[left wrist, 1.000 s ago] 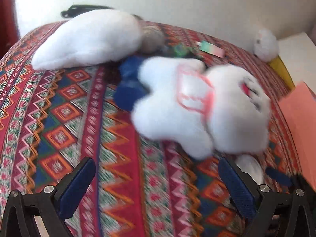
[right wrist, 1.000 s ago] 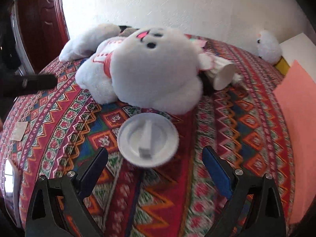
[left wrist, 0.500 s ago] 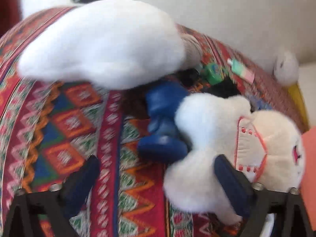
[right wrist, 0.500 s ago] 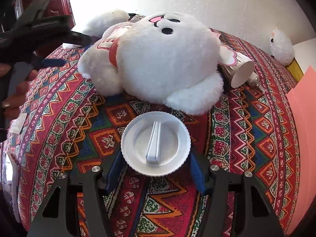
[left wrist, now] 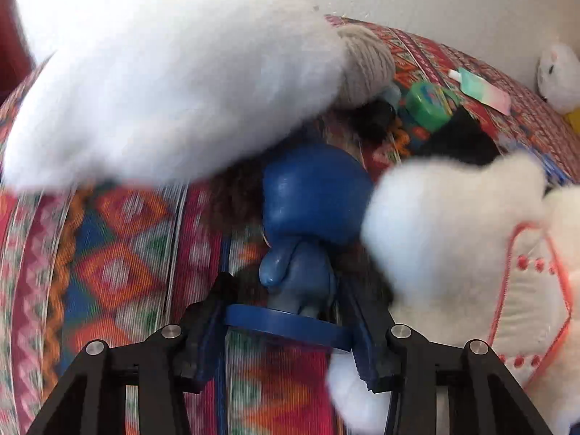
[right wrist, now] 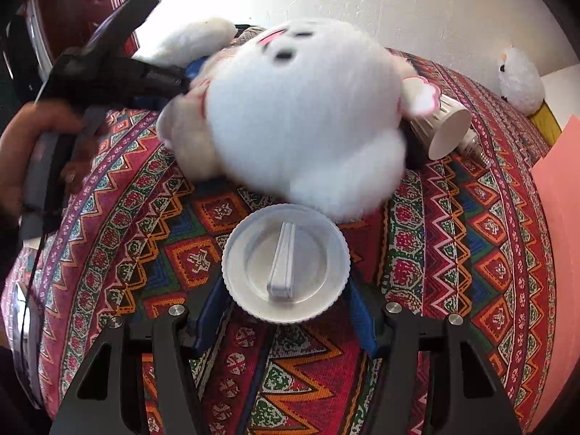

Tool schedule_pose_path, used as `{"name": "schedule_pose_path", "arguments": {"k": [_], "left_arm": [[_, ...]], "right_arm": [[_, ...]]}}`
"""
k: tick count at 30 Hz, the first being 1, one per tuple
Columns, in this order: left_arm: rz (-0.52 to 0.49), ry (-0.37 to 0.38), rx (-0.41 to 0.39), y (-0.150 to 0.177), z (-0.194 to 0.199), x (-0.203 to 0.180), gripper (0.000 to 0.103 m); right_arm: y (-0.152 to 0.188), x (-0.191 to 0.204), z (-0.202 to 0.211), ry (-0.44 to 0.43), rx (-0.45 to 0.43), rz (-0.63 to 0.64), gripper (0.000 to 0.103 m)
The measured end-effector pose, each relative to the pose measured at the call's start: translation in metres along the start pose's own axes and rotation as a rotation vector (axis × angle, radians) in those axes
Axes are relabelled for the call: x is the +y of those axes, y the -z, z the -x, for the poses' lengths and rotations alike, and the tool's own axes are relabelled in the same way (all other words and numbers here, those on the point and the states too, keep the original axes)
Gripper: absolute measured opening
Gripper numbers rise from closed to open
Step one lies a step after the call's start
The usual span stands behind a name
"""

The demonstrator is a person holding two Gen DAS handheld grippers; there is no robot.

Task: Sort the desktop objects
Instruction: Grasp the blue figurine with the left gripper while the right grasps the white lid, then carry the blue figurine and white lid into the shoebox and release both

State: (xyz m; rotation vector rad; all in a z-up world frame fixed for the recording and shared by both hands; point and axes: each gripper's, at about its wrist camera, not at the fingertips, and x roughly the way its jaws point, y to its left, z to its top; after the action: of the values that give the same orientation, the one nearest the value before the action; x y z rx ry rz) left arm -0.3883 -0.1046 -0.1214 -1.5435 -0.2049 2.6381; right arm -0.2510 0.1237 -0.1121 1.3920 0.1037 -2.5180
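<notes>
Figurine [left wrist: 308, 224] between two plush toys; lid [right wrist: 285, 268] before rabbit plush [right wrist: 301, 116]

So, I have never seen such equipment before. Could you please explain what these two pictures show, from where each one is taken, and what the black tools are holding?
There is no robot here. A person holds a two-finger gripper in each hand, and each gripper carries a wide-angle camera looking forward along its fingers.

The left camera's picture shows the left gripper closed on a blue figurine at its round base. The right camera's picture shows the right gripper closed on a white round lid; the person's hand with the other gripper appears at the left.

Everything lies on a patterned cloth: a large white plush rabbit, a white paper cup on its side, a green tub and a small white plush.
</notes>
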Motion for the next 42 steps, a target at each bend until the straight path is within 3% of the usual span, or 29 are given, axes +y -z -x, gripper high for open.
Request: {"name": "schedule_pose_path", "arguments": {"k": [5,9,14,16,18,20,22,23,30,37,42], "left_arm": [[0.072,0.086,0.009,0.060,0.044,0.028,0.050],[0.149,0.054,0.011,0.112,0.084,0.032,0.050],[0.042,0.054,0.125,0.175,0.088,0.003,0.051],[-0.046,0.019,0.106,0.179,0.083,-0.013,0.062],[-0.124,-0.017,0.079,0.179,0.076,-0.028,0.089],[-0.165,-0.049,0.066,0.175,0.067,-0.037,0.092],[-0.173,-0.079,0.049,0.171,0.065,-0.042,0.083],[-0.166,-0.085,0.038,0.168,0.068,-0.043,0.053],[-0.064,-0.017,0.045,0.183,0.091,-0.037,0.053],[-0.056,0.073,0.006,0.217,0.141,-0.061,0.053],[-0.056,0.134,-0.019,0.241,0.175,-0.079,0.053]], "right_arm": [[0.003,-0.008,0.010,-0.038,0.012,-0.041,0.063],[0.012,-0.010,0.020,-0.057,0.014,-0.067,0.063],[0.038,-0.009,0.044,-0.058,0.034,-0.081,0.063],[0.042,-0.008,0.047,-0.052,0.035,-0.074,0.063],[0.042,-0.006,0.043,-0.043,0.046,-0.070,0.063],[0.043,-0.003,0.036,-0.029,0.049,-0.063,0.063],[0.047,0.000,0.035,-0.014,0.041,-0.047,0.063],[0.048,0.000,0.035,-0.009,0.038,-0.043,0.063],[0.054,0.002,0.039,-0.018,0.011,-0.074,0.063],[0.069,0.006,0.065,-0.053,-0.029,-0.110,0.063],[0.099,0.007,0.091,-0.099,-0.039,-0.157,0.063]]}}
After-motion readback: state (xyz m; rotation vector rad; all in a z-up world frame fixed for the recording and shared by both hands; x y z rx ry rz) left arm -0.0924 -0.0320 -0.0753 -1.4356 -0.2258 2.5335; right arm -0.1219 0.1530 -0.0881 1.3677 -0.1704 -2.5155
